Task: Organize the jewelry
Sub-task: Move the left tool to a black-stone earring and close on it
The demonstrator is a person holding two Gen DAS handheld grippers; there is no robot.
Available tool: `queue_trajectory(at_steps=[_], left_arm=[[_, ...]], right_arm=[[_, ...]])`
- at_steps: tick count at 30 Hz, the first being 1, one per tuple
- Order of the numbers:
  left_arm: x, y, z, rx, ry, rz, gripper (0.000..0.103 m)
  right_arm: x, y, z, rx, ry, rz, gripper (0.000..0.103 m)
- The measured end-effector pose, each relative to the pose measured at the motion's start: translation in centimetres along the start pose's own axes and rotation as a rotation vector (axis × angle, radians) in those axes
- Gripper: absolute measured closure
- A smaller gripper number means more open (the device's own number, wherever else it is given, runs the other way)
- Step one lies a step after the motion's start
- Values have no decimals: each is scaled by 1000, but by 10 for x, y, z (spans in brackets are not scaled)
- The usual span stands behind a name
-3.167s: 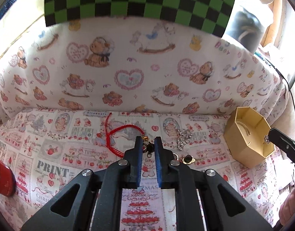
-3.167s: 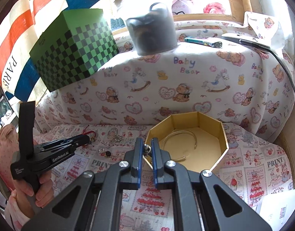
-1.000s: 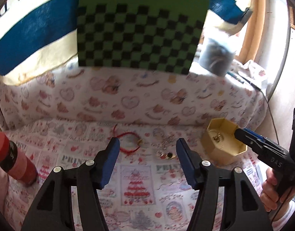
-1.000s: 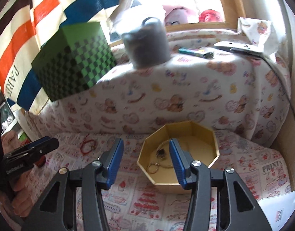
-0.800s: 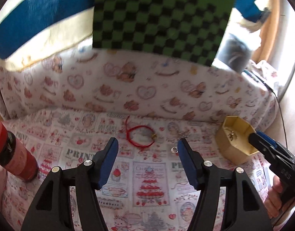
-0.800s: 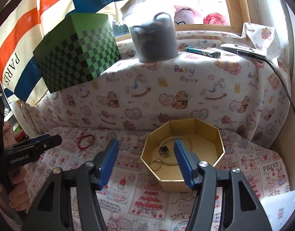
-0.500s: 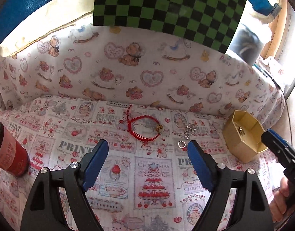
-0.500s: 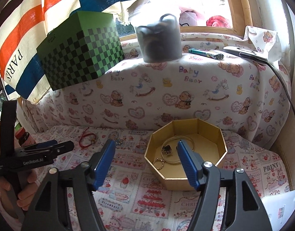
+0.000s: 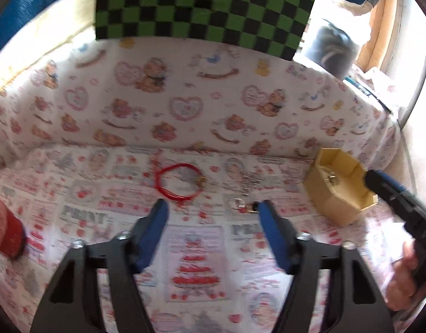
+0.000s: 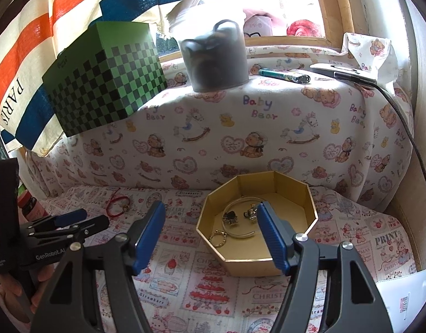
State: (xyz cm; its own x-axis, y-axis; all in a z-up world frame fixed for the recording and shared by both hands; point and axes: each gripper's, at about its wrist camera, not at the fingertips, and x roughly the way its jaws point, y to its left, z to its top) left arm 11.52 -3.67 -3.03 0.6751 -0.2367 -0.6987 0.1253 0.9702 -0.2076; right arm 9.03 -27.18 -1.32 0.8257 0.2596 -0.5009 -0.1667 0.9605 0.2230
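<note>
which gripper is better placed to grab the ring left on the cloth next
Left. The left gripper is open with the ring just ahead, near its right finger. The right gripper is open by the gold box, away from the loose pieces.

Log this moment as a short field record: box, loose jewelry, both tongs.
box: gold octagonal cardboard box, open, on the printed cloth
in box: thin metal bangle, small gold ring, dark charms
loose on cloth: red cord bracelet, small silver ring
left tongs: open, empty, jaws just narrowed
right tongs: open, empty
</note>
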Motion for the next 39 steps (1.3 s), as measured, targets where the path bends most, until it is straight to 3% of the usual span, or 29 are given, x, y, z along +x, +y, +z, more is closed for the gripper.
queue_trajectory(at_steps=[2, 5, 8, 14, 29, 34, 39], left_arm=[[3, -5, 7, -15, 22, -49, 55], [14, -21, 16, 16, 45, -42, 70], [27, -36, 18, 47, 94, -62, 93], [48, -53, 12, 110, 106, 5, 93], [65, -62, 5, 143, 134, 38, 94], [36, -61, 3, 152, 65, -5, 94], [-15, -42, 11, 129, -70, 7, 94]], right_arm=[[1, -2, 1, 3, 0, -8, 37], [-1, -5, 3, 13, -8, -12, 37], [-2, -8, 4, 24, -14, -11, 37], [-1, -7, 4, 18, -10, -16, 37], [2, -8, 4, 22, -6, -29, 37], [-6, 0, 3, -16, -32, -25, 37], [-12, 14, 4, -42, -10, 59, 38]])
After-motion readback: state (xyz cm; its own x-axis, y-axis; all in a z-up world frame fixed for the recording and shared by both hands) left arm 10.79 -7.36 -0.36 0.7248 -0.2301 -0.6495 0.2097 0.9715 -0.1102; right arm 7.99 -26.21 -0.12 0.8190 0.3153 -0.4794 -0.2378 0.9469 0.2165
